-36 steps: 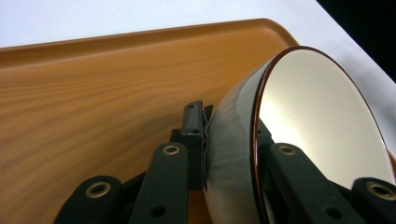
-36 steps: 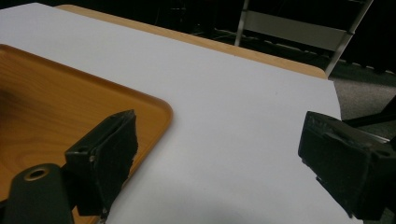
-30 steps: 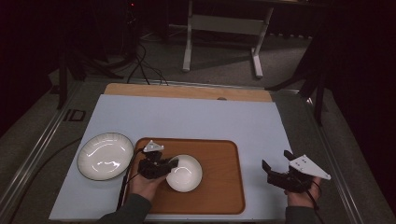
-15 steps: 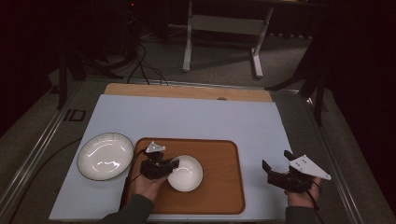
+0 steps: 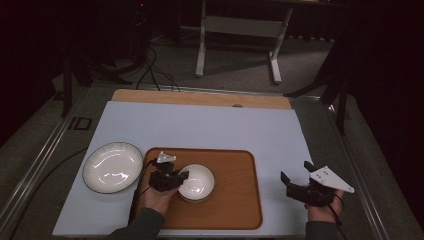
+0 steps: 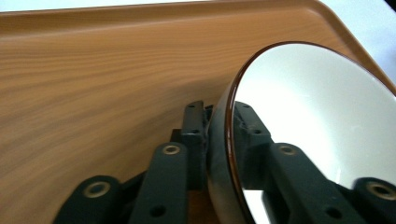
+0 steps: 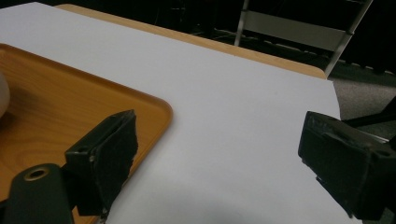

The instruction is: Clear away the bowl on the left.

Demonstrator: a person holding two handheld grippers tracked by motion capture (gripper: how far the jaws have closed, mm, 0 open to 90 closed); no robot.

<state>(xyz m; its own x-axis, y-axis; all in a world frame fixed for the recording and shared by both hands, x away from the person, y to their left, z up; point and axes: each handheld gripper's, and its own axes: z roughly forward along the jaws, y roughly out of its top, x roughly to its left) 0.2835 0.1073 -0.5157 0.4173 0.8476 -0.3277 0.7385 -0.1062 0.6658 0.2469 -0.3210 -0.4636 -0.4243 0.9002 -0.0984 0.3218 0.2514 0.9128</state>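
No readable text

No word, number, brand or label can be made out on anything here — the only mark is a small dark rectangular outline point(image 5: 83, 123) on the grey surface beside the table's point(image 5: 210, 127) far left corner, seen from the high view, and it carries no legible characters.

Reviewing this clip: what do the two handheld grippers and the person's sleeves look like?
Both grippers, left gripper and right gripper, are black, each topped by a pale grey three-cornered plate. Their fingers are matte black linked bars with brass-coloured rivets; the right one's fingers end in blocky dark pads. A black cable trails from the left. Sleeves are dark grey.
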